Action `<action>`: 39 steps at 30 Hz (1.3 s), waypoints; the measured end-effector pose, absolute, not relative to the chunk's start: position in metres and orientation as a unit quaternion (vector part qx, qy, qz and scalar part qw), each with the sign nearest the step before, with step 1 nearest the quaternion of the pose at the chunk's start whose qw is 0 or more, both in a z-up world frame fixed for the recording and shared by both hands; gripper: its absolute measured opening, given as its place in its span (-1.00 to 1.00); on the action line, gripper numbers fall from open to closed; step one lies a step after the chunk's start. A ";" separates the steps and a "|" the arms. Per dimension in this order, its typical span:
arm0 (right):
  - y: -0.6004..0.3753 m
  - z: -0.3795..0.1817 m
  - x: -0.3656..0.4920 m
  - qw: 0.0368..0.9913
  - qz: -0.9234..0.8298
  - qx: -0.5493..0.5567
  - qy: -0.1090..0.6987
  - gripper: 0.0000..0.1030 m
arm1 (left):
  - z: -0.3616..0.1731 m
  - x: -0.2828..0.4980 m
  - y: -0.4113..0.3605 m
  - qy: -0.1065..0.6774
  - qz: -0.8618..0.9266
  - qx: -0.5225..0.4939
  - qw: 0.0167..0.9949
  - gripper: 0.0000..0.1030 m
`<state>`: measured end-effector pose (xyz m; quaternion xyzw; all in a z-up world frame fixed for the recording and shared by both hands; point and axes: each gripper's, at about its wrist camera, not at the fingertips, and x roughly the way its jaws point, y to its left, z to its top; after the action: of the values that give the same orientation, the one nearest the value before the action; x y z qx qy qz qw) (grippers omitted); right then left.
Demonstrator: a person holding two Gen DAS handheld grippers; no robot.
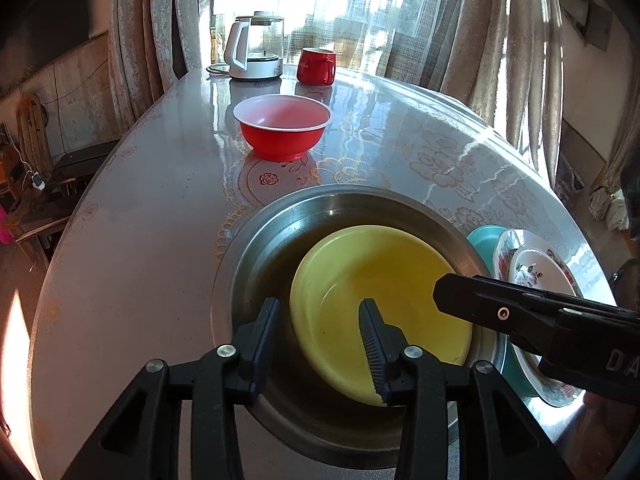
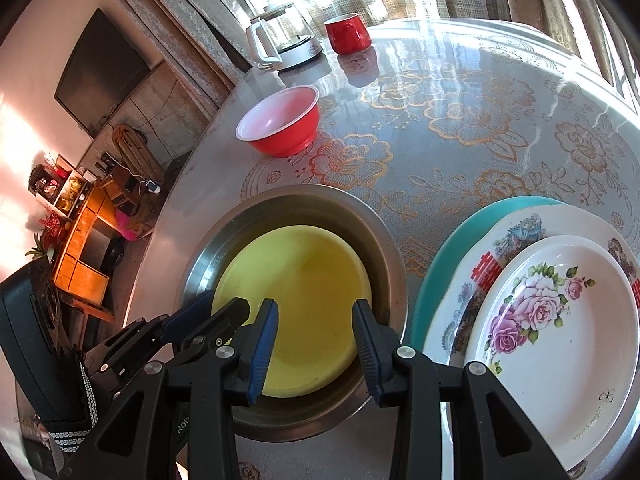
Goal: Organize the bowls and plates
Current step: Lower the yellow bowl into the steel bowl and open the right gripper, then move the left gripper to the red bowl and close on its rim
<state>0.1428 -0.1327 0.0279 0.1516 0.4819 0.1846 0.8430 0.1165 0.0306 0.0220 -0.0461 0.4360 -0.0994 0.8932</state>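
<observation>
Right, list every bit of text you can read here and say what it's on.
"DA", cut off by the frame edge: side of the right gripper.
"囍", in red: big plate.
Script, perhaps "Rose Garden", too small to be sure: rose plate.
"Rob...", partly hidden: a black part below the jaws in the right wrist view.

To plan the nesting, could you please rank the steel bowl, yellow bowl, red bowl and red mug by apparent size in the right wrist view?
1. Steel bowl
2. Yellow bowl
3. Red bowl
4. Red mug
The last two sit farther away, so they look smaller.
</observation>
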 end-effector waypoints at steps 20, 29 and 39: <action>-0.149 0.044 0.152 0.854 0.166 0.185 0.458 -0.24 | 0.058 0.166 0.075 0.405 -0.060 -0.133 0.903 0.60; -0.141 0.052 0.168 0.863 0.150 0.162 0.455 -0.24 | 0.062 0.233 0.094 0.375 -0.013 -0.124 0.918 0.81; -0.130 0.068 0.196 0.877 0.119 0.118 0.451 -0.23 | 0.040 0.291 0.111 0.365 -0.034 -0.112 0.924 0.65</action>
<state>0.1958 -0.1300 0.0676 0.1178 0.4508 0.1187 0.8768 0.2915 0.1115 0.0399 -0.1119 0.3654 -0.0336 0.9235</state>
